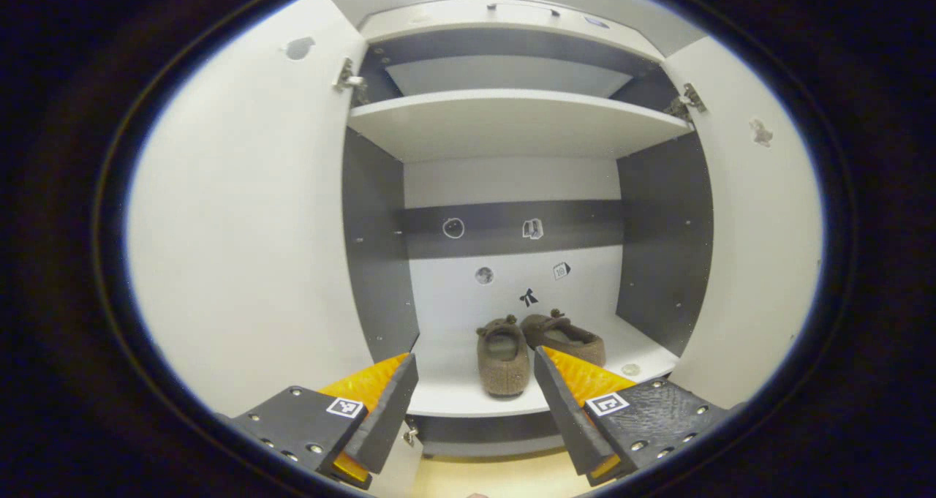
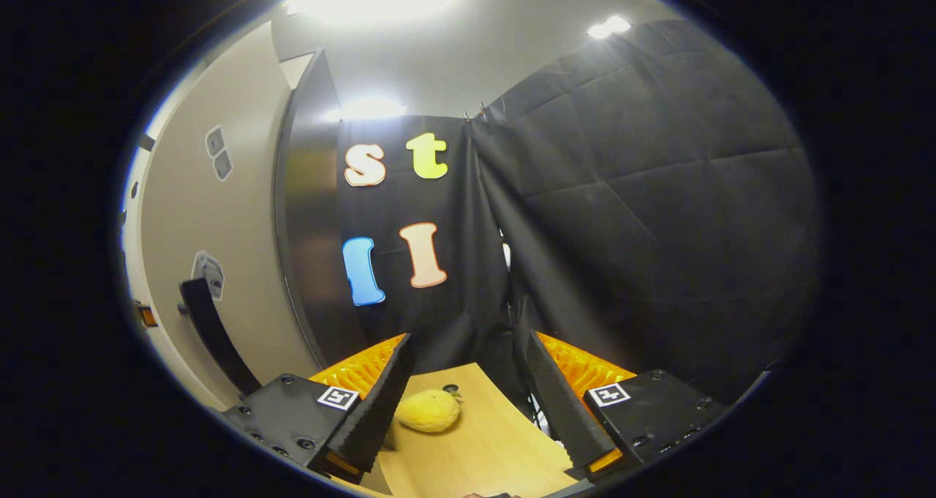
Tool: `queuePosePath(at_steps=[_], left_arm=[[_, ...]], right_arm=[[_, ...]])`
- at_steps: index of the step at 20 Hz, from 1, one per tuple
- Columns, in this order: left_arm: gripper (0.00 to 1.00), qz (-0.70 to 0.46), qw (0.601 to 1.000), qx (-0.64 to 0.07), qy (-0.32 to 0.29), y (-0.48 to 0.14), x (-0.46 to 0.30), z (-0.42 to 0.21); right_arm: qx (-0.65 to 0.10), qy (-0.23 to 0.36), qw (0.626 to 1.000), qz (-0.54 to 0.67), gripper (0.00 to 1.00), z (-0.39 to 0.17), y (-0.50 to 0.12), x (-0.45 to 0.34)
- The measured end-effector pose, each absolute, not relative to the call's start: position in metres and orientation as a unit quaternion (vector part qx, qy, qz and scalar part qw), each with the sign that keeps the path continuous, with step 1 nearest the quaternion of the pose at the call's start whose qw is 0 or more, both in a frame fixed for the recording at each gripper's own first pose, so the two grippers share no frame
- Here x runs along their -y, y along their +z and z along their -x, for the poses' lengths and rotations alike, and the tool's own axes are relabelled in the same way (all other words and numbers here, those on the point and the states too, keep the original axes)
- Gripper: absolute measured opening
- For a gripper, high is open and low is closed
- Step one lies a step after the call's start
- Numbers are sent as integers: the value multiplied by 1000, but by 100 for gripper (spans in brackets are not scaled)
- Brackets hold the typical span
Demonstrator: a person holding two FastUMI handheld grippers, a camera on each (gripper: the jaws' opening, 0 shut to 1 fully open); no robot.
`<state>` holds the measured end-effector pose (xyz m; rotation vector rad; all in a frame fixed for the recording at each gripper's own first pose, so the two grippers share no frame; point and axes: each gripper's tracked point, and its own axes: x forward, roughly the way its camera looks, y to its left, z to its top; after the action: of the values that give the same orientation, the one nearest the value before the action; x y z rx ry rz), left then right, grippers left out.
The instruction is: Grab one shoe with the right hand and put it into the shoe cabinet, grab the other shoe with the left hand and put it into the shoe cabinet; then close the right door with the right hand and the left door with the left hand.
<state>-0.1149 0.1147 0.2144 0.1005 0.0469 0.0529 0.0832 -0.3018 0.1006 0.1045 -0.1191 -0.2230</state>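
Left gripper view: both shoes [image 1: 537, 344] inside the open shoe cabinet [image 1: 512, 125]; both tools spread, empty.

My shoes [image 1: 537, 348] looked like fuzzy brown cloth on the shoe cabinet [image 1: 512, 125]'s smooth matt white shelf. Beside that cabinet, the bench [image 2: 482, 439] showed pale wood grain, and my tongs [image 2: 464, 403] had ribbed black pads.

Two brown fuzzy slippers [image 1: 526, 346] sit side by side on the white cabinet's bottom shelf [image 1: 453, 388] — between its open doors.
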Motion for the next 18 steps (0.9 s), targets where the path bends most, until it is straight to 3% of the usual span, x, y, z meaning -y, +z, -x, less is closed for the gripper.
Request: queuePosePath(at_steps=[7, 8, 9, 10, 11, 12, 18], left_arm=[[100, -40, 999, 11, 28, 212, -99, 166], [94, -31, 999, 15, 27, 210, -105, 166], [94, -26, 999, 16, 33, 211, -110, 169], [97, -24, 999, 16, 44, 213, -111, 173], [94, -24, 998, 13, 57, 213, -114, 175], [94, -25, 997, 11, 71, 212, -115, 181], [94, -20, 991, 5, 129, 200, -134, 220]], right_arm=[[70, -77, 995, 0, 98, -111, 125, 298], [68, -61, 996, -2, 98, -112, 123, 287], [61, -46, 997, -1, 93, -115, 119, 279], [52, -29, 998, 3, 98, -118, 116, 271], [42, -11, 999, 9, 93, -122, 112, 262], [35, 5, 999, 12, 98, -122, 109, 254], [9, 84, 996, 28, 98, -114, 97, 207]])
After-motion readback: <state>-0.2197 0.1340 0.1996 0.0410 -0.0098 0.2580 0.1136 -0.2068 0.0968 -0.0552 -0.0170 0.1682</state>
